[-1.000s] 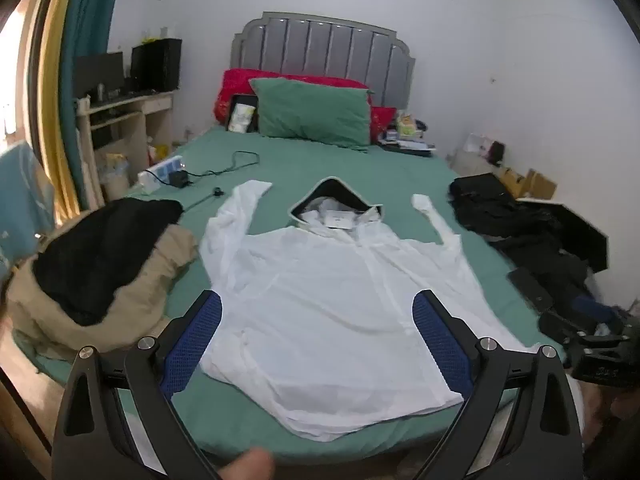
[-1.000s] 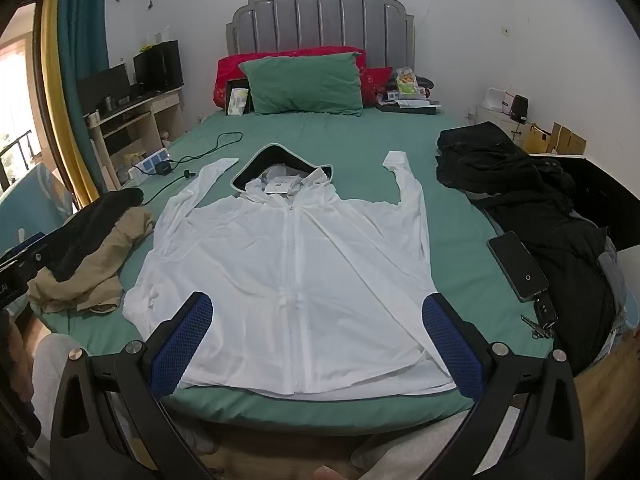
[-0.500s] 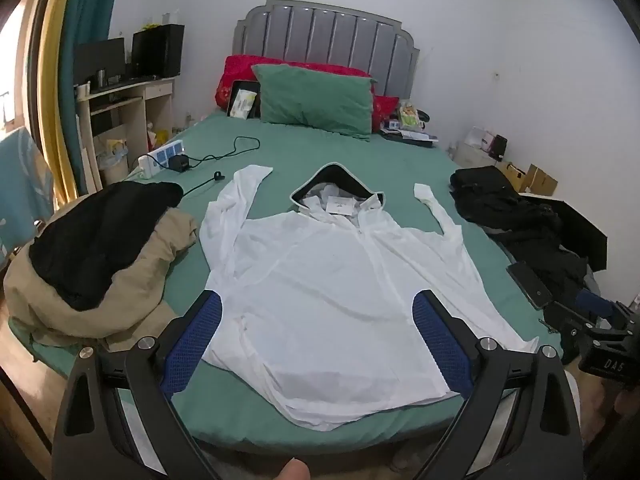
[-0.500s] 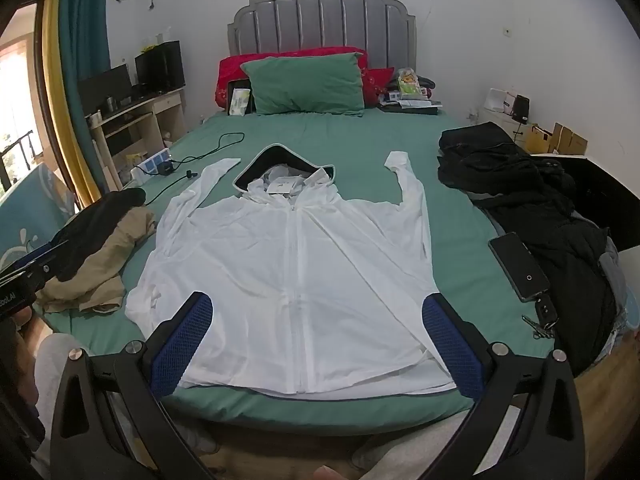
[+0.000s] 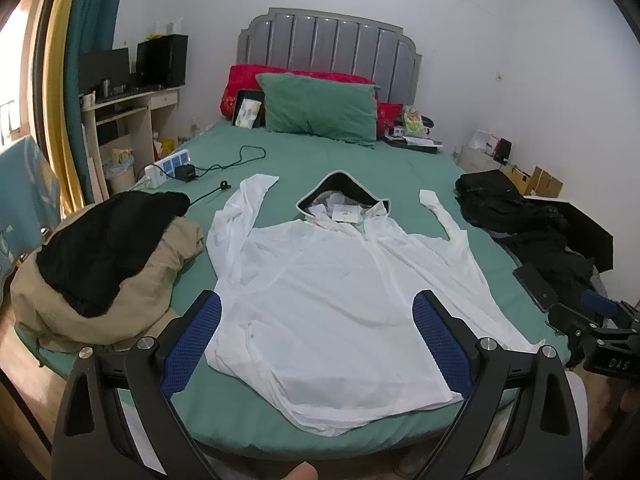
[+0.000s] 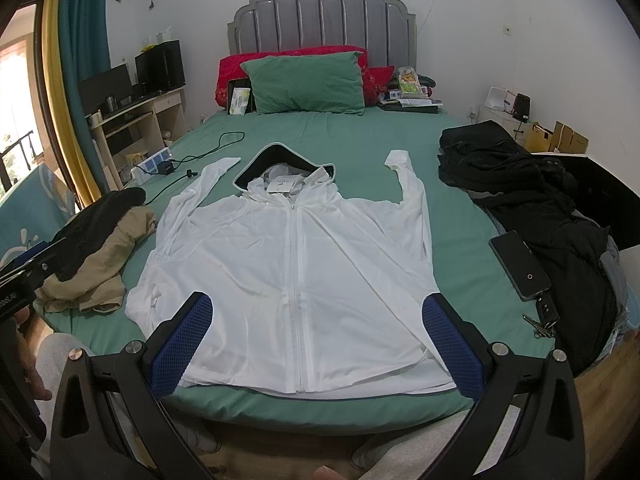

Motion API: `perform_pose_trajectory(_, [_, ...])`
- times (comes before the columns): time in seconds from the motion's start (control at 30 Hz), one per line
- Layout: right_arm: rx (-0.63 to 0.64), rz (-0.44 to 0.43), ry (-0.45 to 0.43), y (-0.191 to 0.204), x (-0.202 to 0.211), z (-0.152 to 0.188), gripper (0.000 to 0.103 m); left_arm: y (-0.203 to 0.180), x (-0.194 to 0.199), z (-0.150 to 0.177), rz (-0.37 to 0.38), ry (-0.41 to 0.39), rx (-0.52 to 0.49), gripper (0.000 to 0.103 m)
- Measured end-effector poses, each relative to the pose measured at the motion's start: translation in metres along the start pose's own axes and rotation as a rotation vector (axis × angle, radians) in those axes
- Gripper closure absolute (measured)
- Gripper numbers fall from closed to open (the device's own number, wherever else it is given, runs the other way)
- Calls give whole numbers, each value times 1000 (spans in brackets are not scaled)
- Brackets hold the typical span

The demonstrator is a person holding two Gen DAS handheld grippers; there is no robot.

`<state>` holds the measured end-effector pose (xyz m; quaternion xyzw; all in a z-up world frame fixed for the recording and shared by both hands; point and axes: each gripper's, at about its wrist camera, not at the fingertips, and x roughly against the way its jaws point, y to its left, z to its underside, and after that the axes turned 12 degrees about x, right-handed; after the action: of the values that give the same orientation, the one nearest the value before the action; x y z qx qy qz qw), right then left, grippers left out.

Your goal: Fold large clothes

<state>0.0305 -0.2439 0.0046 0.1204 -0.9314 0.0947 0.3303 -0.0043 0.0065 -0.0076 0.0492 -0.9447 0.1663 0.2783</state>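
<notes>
A white zip-up hooded jacket (image 5: 340, 292) lies spread flat, front up, on the green bed (image 5: 376, 160), with both sleeves bent up beside the dark-lined hood (image 5: 340, 194). It also shows in the right wrist view (image 6: 292, 264). My left gripper (image 5: 316, 320) is open and empty, held above the jacket's hem at the foot of the bed. My right gripper (image 6: 316, 324) is open and empty, also over the hem; its body shows at the right edge of the left wrist view (image 5: 600, 344).
A pile of black and tan clothes (image 5: 96, 268) lies at the left bed edge. Black clothes (image 6: 532, 192), a phone (image 6: 520, 264) and keys (image 6: 544, 316) lie on the right. Pillows (image 6: 304, 80), a power strip (image 5: 168, 166) and cable sit further back.
The left gripper has drifted and tilted slightly, so the bed sits a little lower and closer in its view. The right gripper has barely moved. The jacket has not moved.
</notes>
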Motion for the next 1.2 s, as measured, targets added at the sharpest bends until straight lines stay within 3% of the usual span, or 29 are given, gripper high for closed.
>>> perform_pose_trajectory(0.4, [-2, -2, 1, 0, 0, 0, 0, -2, 1, -4, 24, 0, 20, 5])
perform_pose_trajectory(0.9, [-4, -5, 2, 0, -1, 0, 0, -5, 2, -2, -20, 1, -13, 5])
perform_pose_trajectory(1.2, [-6, -6, 3, 1, -1, 0, 0, 1, 2, -1, 1, 11, 10, 5])
